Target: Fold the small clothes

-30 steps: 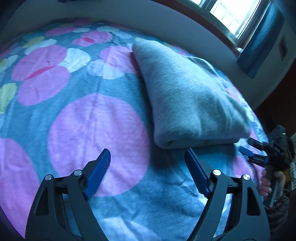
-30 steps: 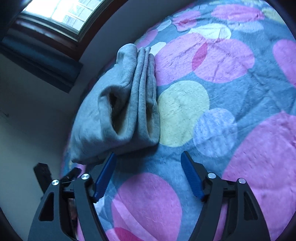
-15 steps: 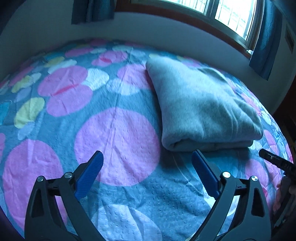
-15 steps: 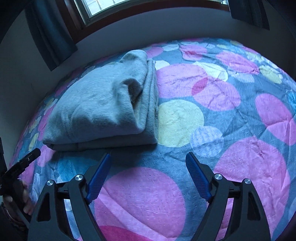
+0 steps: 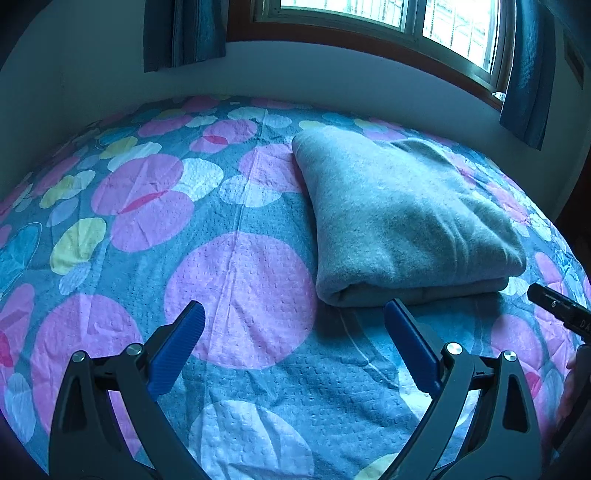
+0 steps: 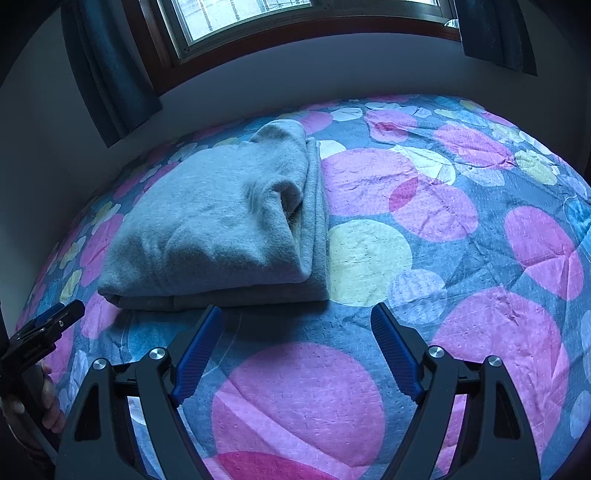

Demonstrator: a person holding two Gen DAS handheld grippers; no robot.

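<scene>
A grey garment (image 5: 402, 229) lies folded into a thick, squarish stack on the bed (image 5: 236, 280), on a bedspread of pink, yellow and white circles over blue. It sits toward the side of the bed near the wall and the window (image 5: 388, 22), with its layered folded edges facing the cameras.

The left hand-held gripper (image 5: 293, 328) hangs over the bedspread just in front of the garment's near edge — its blue fingers (image 5: 177, 347) stand wide apart with nothing between them, and neither touches the cloth. The right hand-held gripper (image 6: 295, 332) is likewise spread wide and empty, its left finger (image 6: 199, 347) close to the stack's front edge but apart from it.

Each camera catches the other gripper at its frame edge, held in a hand (image 6: 48, 402) — both sit beside the stack, off the garment.
</scene>
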